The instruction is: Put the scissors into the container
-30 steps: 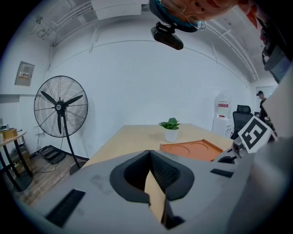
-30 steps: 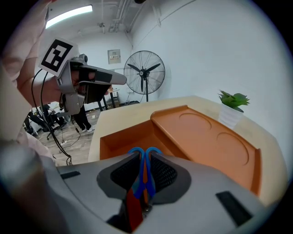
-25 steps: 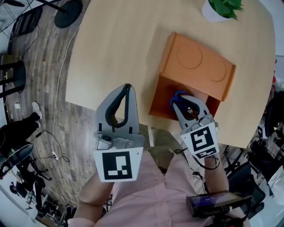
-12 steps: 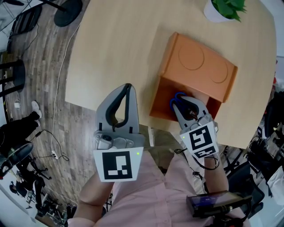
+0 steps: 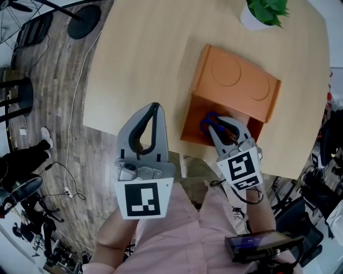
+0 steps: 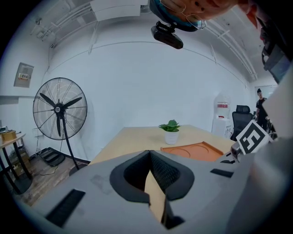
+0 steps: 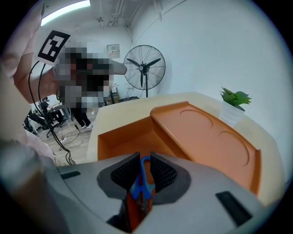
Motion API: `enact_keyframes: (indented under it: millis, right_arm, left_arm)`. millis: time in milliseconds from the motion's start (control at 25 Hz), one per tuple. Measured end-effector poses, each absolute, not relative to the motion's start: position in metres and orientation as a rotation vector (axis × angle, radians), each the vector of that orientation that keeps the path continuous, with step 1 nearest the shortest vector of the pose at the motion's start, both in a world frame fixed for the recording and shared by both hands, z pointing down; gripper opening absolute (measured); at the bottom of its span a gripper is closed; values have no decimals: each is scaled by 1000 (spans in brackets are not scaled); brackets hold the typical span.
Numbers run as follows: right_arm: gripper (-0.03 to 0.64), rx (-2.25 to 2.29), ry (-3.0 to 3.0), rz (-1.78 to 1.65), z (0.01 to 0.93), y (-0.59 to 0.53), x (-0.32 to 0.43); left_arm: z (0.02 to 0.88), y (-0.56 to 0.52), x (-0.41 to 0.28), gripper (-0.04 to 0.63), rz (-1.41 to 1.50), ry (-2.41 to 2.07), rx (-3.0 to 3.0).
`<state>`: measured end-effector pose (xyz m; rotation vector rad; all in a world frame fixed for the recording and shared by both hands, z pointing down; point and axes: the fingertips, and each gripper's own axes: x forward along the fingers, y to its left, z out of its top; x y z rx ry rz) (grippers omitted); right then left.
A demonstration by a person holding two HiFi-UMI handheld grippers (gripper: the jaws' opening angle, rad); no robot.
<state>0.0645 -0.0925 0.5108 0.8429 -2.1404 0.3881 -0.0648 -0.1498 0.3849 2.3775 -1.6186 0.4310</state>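
The blue-handled scissors [image 5: 209,120] are clamped in my right gripper [image 5: 218,123], which is shut on them just above the open near compartment of the orange container [image 5: 236,80]. In the right gripper view the scissors [image 7: 143,179] stand between the ribbed pads, handle loop up, and the container's open box [image 7: 120,137] and its lid with round recesses [image 7: 208,137] lie just beyond. My left gripper [image 5: 155,107] hangs over the table's near edge, left of the container, shut with nothing in it. From the left gripper [image 6: 149,154], the container [image 6: 192,151] shows ahead on the right.
A potted plant [image 5: 263,10] stands at the far side of the wooden table [image 5: 144,59], behind the container. The near table edge [image 5: 134,131] runs under both grippers. A pedestal fan [image 6: 58,109] and chairs stand on the floor to the left.
The head view has shifted slightly. My right gripper stays over the container's open compartment with the scissors in it. The left gripper has not moved.
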Motion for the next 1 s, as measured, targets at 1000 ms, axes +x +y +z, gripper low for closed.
enact_keyframes:
  millis: [1000]
  right_arm:
    - [0,1638,-2492,-70,226,-132,128]
  left_arm:
    - [213,-144,21,5,22,-1610,2735]
